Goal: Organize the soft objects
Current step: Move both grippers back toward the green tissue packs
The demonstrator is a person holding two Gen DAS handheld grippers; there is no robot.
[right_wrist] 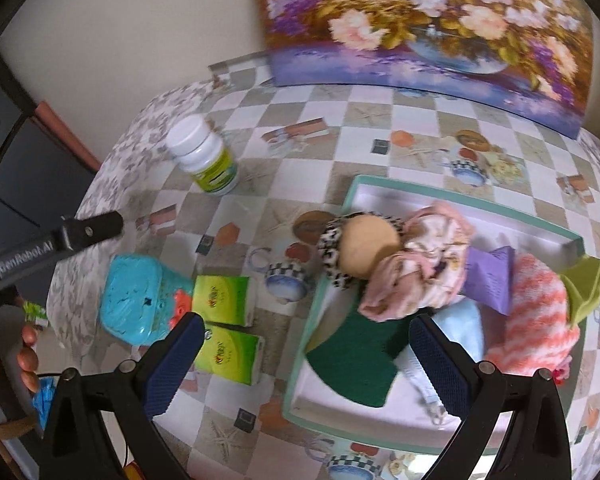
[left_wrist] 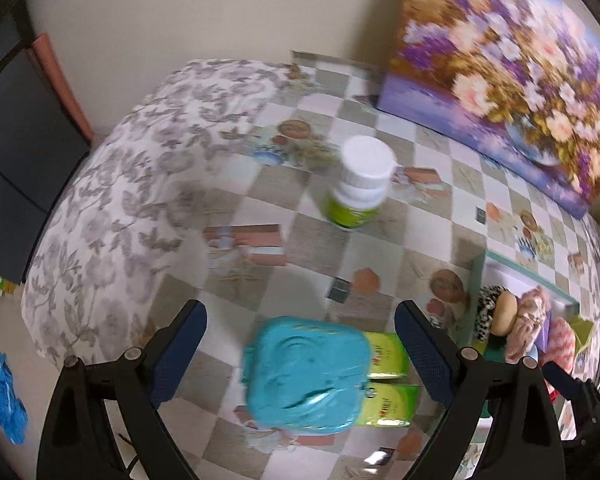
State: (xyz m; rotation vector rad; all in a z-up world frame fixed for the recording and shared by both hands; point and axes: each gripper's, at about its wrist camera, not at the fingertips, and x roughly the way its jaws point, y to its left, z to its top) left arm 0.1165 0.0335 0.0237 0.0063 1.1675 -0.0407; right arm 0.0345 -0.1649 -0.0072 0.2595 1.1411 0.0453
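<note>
- Presently, the left tool (left_wrist: pixel 300 350) is seen spread wide and gripping nothing, held above a turquoise squishy block (left_wrist: pixel 306 374) on the desk (left_wrist: pixel 260 216).
- Right tool (right_wrist: pixel 306 360): likewise released and empty, poised over the near-left part of the tray (right_wrist: pixel 300 344).
- Turquoise squishy block (right_wrist: pixel 138 300): lying on the chequered desk cover, left of the tray, touching two green tissue packs (right_wrist: pixel 224 300) placed side by side.
- Tray, teal-rimmed with a white floor: set on the right part of the desk; soft items are piled in it.
- Tray contents, catalogued: a black-and-white patterned piece (right_wrist: pixel 332 248) with a tan round sponge (right_wrist: pixel 370 248) against it, a pink floral cloth bundle (right_wrist: pixel 424 264), a purple cloth (right_wrist: pixel 490 276), a pink-and-white striped knit (right_wrist: pixel 532 320), a lime cloth (right_wrist: pixel 584 284) over the far rim, a dark green pad (right_wrist: pixel 352 356), a pale blue cloth (right_wrist: pixel 460 324).
- White-capped bottle with green label (right_wrist: pixel 206 156): standing well apart from the tray, towards the far left.
- Flower painting (right_wrist: pixel 428 20): propped against the wall behind the desk.
- Blue crumpled item (left_wrist: pixel 2 396): noted on the floor at left.
</note>
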